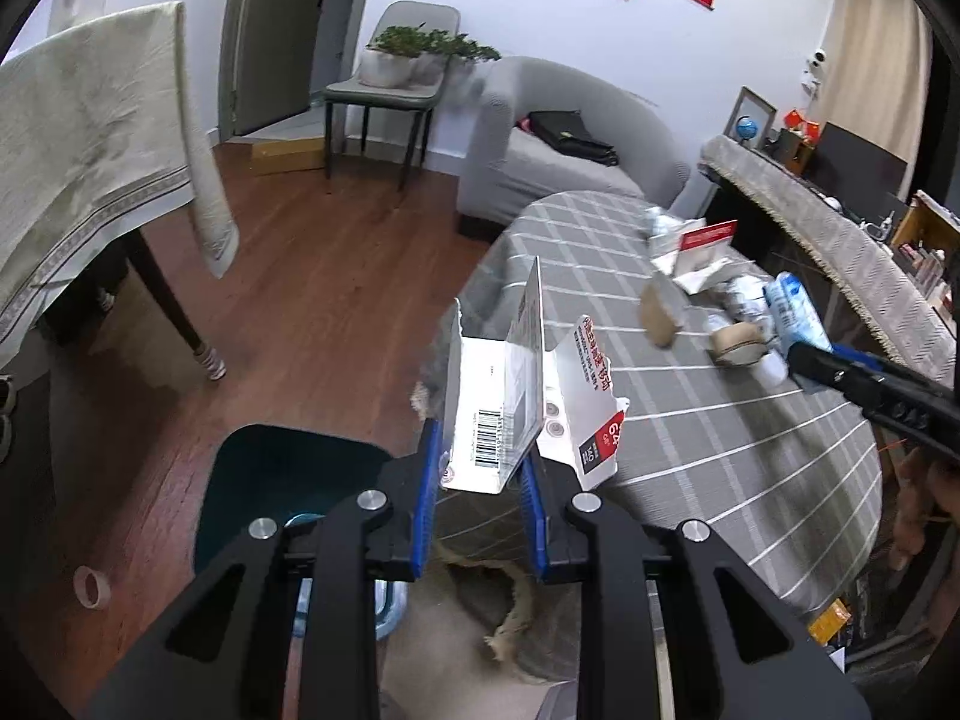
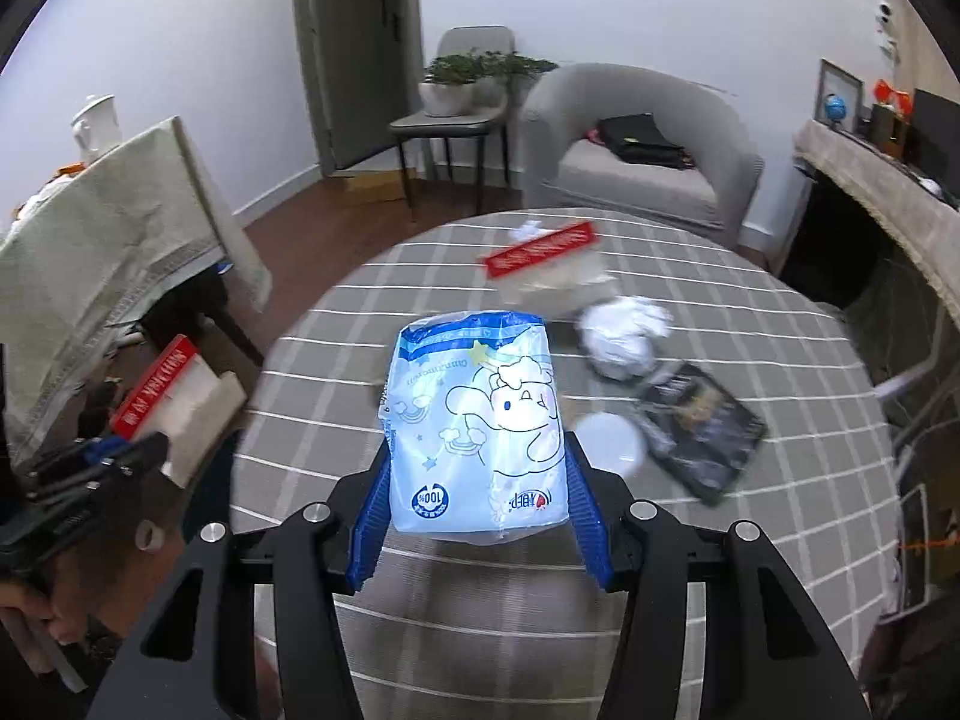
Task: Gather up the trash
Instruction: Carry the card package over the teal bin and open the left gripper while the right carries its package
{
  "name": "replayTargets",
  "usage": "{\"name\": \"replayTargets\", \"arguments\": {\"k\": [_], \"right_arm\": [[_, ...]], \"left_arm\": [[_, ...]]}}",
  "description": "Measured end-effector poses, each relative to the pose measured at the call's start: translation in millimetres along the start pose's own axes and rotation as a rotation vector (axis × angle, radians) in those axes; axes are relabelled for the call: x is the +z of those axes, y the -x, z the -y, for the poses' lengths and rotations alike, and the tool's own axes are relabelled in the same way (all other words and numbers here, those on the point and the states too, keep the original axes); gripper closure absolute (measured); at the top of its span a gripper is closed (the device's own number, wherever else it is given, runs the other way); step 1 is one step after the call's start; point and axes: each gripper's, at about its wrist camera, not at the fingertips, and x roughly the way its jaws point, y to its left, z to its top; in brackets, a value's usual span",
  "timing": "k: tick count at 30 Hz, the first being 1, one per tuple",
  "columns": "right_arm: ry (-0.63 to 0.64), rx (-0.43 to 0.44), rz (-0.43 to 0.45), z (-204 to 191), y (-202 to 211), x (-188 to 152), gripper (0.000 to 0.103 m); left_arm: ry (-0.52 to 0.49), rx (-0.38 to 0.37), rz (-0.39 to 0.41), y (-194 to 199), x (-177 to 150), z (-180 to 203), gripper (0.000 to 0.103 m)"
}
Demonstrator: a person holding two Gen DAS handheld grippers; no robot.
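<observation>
My left gripper (image 1: 480,450) is shut on a torn white carton (image 1: 516,414) with a barcode and red print, held beside the round table's edge, up and right of a dark teal bin (image 1: 288,480) on the floor. The carton also shows in the right wrist view (image 2: 174,402). My right gripper (image 2: 480,480) is shut on a blue and white plastic bag (image 2: 480,420) with a cartoon print, above the grey checked table (image 2: 750,540). More trash lies on the table: a red and white box (image 2: 546,264), crumpled white paper (image 2: 624,336), a black packet (image 2: 702,426), a white lid (image 2: 612,441).
A dining table with a beige cloth (image 1: 90,138) stands left. A grey sofa (image 1: 570,138) and a chair with plants (image 1: 390,78) stand at the back. A cloth-covered sideboard (image 1: 840,240) is on the right. A tape roll (image 1: 91,587) lies on the wooden floor.
</observation>
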Motion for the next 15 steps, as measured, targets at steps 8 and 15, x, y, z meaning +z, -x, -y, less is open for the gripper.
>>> {"name": "replayTargets", "arguments": {"k": [8, 15], "right_arm": [[0.061, 0.065, -0.004, -47.6, -10.1, 10.1, 0.05], [0.103, 0.132, -0.012, -85.4, -18.6, 17.2, 0.05]], "left_arm": [[0.036, 0.047, -0.051, -6.3, -11.4, -41.1, 0.076], [0.065, 0.087, -0.099, -18.1, -25.3, -71.7, 0.076]]}}
